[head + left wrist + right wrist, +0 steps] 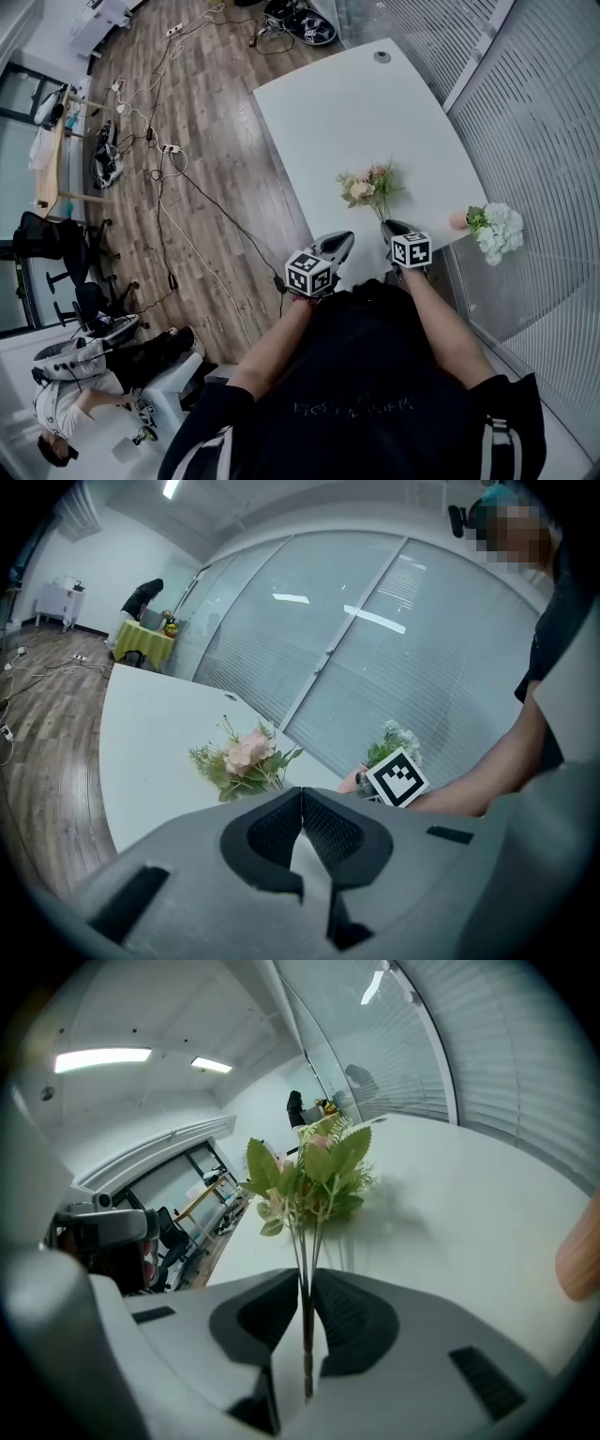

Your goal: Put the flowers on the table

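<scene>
A small bouquet of pink flowers with green leaves (368, 185) sits over the white table (356, 103), its thin stems running back into my right gripper (392, 228). In the right gripper view the stems (306, 1269) are pinched between the jaws of that gripper (307, 1274), and the blooms (309, 1180) stand out ahead above their shadow. I cannot tell whether the blooms touch the tabletop. My left gripper (339, 242) hangs beside it at the table's near edge. Its jaws (301, 789) meet with nothing between them, and the bouquet (246, 757) lies ahead of them.
A bunch of white flowers (495, 230) in a peach-coloured pot (457, 220) lies at the table's right edge, against the blinds. Cables (164, 150) trail over the wooden floor to the left. A seated person (80, 380) and chairs are at lower left.
</scene>
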The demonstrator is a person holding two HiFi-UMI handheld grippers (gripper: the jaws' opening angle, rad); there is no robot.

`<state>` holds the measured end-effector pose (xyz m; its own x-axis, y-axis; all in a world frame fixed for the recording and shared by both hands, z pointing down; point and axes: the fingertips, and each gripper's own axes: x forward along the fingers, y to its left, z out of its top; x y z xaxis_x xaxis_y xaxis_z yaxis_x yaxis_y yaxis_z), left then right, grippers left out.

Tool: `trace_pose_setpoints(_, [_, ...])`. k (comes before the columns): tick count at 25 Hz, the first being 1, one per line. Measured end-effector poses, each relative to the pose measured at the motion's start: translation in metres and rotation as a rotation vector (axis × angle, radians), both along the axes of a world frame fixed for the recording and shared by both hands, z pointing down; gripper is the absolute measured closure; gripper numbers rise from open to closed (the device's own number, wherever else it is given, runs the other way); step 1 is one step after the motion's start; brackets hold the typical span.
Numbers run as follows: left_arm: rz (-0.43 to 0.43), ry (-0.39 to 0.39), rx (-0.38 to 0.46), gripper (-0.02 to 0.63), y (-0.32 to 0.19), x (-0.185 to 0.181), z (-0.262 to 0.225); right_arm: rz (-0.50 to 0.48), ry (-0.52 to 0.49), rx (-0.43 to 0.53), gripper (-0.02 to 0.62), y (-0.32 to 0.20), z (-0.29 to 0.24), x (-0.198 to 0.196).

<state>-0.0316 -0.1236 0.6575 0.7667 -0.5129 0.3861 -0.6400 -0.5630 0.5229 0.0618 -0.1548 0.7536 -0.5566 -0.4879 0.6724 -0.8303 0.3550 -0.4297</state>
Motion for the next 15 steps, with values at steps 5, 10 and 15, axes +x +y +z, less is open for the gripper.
trace_pose_setpoints(5, [0.002,0.000,0.006,0.588,0.000,0.002,-0.002,-0.005,0.001,0.017,0.529,0.000,-0.006,0.000])
trace_pose_setpoints(10, [0.006,0.010,0.012,0.588,0.002,0.004,-0.005,-0.045,0.012,0.067,0.561,0.007,-0.019,0.000])
trace_pose_setpoints(15, [0.006,0.035,0.015,0.588,0.006,0.004,-0.009,-0.082,0.038,0.151,0.566,0.016,-0.037,-0.004])
